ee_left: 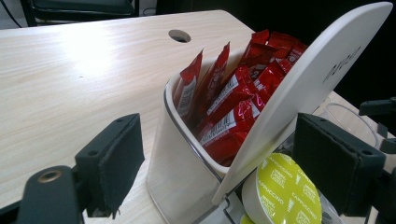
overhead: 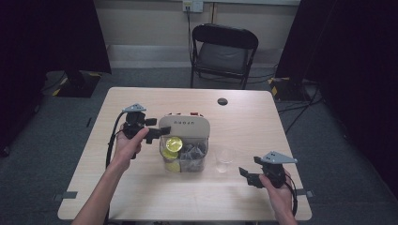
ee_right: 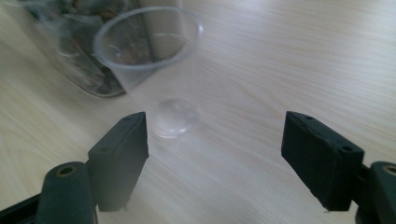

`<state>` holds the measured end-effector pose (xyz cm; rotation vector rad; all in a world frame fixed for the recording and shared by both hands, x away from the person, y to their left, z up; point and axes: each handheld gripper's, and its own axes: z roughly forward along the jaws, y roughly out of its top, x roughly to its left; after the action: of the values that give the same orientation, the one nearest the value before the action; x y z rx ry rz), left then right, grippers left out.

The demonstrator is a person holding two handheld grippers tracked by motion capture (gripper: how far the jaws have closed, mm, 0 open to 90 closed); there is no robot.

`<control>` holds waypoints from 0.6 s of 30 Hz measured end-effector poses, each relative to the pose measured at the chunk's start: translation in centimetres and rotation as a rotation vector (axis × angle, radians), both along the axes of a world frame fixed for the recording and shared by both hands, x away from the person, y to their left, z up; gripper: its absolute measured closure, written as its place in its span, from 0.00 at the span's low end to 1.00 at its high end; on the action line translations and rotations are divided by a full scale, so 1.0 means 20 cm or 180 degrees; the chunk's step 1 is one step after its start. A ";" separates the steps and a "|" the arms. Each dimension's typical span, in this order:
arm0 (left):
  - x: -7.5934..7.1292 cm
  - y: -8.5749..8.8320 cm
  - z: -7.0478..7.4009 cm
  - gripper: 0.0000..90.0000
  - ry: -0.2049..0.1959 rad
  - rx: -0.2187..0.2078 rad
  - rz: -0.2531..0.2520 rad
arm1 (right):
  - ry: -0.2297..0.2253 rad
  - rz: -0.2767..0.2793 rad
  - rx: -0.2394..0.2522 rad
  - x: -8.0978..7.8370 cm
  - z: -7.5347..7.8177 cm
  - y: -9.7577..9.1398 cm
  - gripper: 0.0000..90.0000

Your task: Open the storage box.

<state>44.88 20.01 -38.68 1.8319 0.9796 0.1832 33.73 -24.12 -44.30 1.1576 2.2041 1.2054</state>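
My left gripper [overhead: 155, 132], jaws spread and holding nothing, hangs at the organizer's [overhead: 184, 140] 9 o'clock rim by the yellow capsule [ee_left: 285, 193]; I'd judge picking it comes next. Right gripper [overhead: 245, 175], released, faces the clear cup [ee_right: 149, 56] at 12 o'clock

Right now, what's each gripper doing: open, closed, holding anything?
Left gripper: open, holding nothing, fingers either side of the organizer box.
Right gripper: open, holding nothing, facing the clear cup.
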 end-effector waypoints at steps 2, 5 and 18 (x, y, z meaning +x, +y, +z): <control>0.00 0.00 0.00 0.18 0.0004 0.0013 -0.0004 | -0.0033 0.0082 0.0030 -0.01 0.03 0.03 0.25; 0.00 0.00 0.00 0.18 0.0008 0.0027 0.0005 | -0.0083 0.0197 0.0085 -0.02 0.06 0.07 0.26; 0.01 0.00 -0.01 0.18 0.0037 0.0019 -0.0020 | -0.0182 0.0621 0.0258 0.03 0.16 0.25 0.29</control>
<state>44.98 19.99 -38.83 1.8431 0.9825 0.1719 34.31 -19.05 -41.03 0.9421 2.2861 1.3998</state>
